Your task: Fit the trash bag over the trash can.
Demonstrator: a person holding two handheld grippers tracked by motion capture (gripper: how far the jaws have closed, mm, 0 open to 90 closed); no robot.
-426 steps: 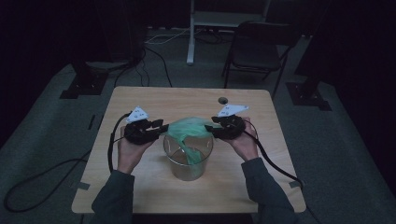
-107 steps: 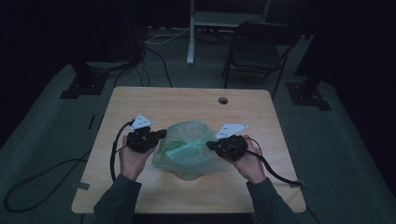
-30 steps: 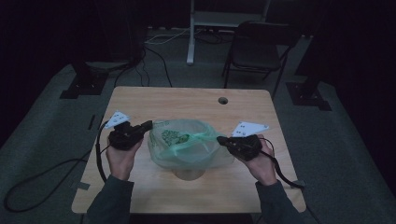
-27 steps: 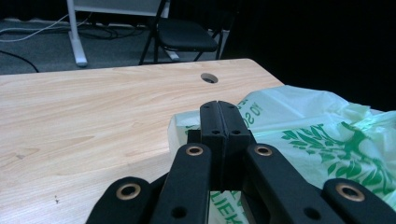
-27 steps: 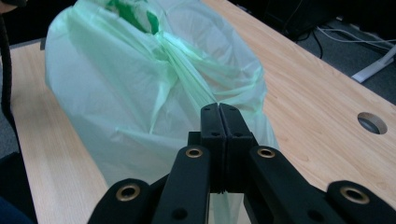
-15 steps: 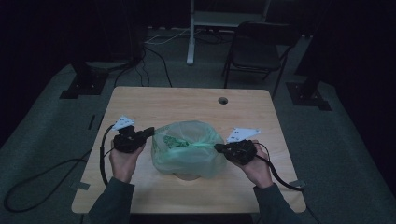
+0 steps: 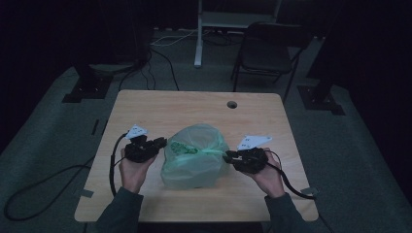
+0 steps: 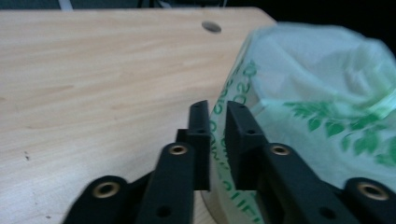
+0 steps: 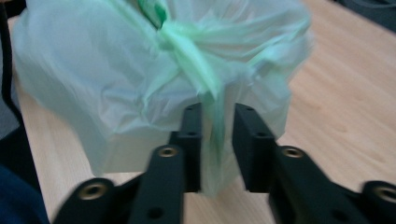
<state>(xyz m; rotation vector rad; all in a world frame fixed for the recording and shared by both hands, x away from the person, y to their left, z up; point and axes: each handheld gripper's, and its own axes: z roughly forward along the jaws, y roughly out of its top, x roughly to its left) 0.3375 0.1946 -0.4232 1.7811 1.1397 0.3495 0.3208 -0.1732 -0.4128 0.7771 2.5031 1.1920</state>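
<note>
At centre of light wooden table (image 7: pixel 194 109), pale green translucent plastic bag (image 7: pixel 194 160) is seen bulging, mouth gathered; film is pinched by left gripper (image 8: pixel 217 135) and right gripper (image 9: pixel 217 140); knot judged unfinished

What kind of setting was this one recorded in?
Probably a dim lab or studio, not a home: a lone wooden table on grey carpet, a folding chair behind it, and cables trailing to dark stands.

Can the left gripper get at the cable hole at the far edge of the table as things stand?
Probably yes. The bare table lies open between the left gripper and the hole; the bag sits beside that path, but its film lies between the jaws.
</note>
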